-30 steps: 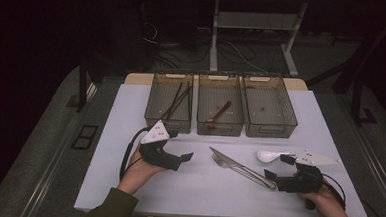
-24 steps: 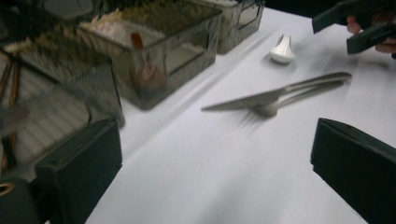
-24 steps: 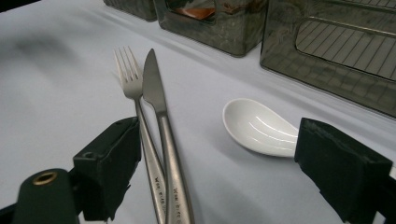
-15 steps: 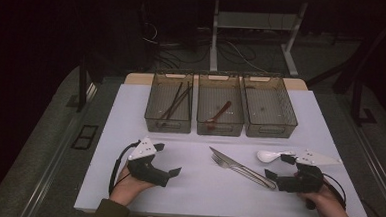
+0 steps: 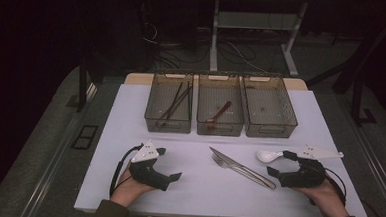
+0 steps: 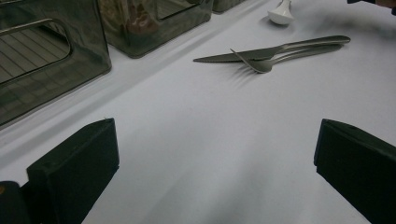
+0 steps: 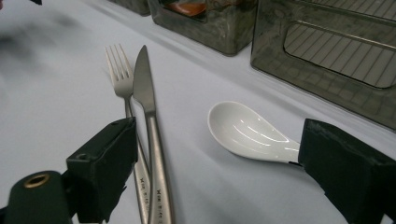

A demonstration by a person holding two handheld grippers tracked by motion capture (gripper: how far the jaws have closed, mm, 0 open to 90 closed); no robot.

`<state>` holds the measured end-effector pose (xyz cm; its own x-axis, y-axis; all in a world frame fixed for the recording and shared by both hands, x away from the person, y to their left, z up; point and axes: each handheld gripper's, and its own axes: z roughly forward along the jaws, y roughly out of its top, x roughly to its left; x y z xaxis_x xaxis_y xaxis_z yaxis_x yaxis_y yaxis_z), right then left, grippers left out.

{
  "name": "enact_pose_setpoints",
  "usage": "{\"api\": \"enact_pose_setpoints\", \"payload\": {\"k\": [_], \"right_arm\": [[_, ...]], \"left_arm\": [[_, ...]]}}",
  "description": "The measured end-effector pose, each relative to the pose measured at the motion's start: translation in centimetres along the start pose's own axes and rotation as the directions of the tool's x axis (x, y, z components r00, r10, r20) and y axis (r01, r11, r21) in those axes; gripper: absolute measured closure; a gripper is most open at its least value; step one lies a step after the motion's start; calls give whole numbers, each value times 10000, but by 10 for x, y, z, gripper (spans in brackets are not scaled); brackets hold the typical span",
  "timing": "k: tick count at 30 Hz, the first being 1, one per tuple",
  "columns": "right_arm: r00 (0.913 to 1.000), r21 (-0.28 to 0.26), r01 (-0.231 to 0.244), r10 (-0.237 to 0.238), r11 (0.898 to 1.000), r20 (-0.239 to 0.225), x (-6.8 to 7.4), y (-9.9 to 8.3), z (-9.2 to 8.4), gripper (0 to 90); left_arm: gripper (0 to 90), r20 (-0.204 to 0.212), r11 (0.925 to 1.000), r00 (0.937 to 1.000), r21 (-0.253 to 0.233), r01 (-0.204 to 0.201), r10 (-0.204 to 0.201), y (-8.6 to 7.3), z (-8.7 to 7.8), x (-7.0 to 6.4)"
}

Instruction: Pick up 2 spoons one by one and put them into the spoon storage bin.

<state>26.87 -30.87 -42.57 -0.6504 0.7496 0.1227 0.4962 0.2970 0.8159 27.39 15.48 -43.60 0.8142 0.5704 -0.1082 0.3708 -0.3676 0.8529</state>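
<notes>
Currently I am between pick-ups in sorting cutlery into the three bins (image 5: 220,127) at the upper centre of the high view. My left gripper (image 5: 170,163) rests at lower left, jaws spread wide and, having just been opening, with nothing but bare table (image 5: 197,189) between them. My right gripper (image 5: 278,163) at lower right is also spread, holding nothing. The white spoon (image 7: 250,133) lies between its jaws, apparently touching the right one. Knife (image 7: 149,126) and fork (image 7: 120,77) lie together beside it. Next move, likely: close on the spoon handle.
</notes>
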Motion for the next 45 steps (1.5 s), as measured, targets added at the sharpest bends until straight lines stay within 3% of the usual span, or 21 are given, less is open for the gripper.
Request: {"api": "enact_pose_setpoints", "payload": {"k": [5, 17, 28, 38, 45], "right_arm": [[9999, 205, 117, -119, 9997, 103, -7, 9, 1, 118], [9977, 838, 246, -192, 9962, -643, -27, 26, 17, 143], [9976, 1136, 315, -242, 9930, -650, -41, 44, 33, 150], [9938, 1450, 443, -288, 9884, -1073, -53, 49, 42, 374], [9903, 1810, 458, -208, 9824, -1374, -57, 44, 44, 462]], "left_arm": [[0, 75, 10000, 10000, 50, -15, 14, 0, 2, -1], [0, 101, 9999, 9999, 47, 116, -116, 0, 3, 0], [0, 163, 9999, 9998, 67, 149, -150, 0, 5, 1], [0, 197, 9998, 9997, 91, 164, -166, 0, 6, 2], [0, 213, 9998, 9997, 106, 150, -153, 0, 6, 2]]}}
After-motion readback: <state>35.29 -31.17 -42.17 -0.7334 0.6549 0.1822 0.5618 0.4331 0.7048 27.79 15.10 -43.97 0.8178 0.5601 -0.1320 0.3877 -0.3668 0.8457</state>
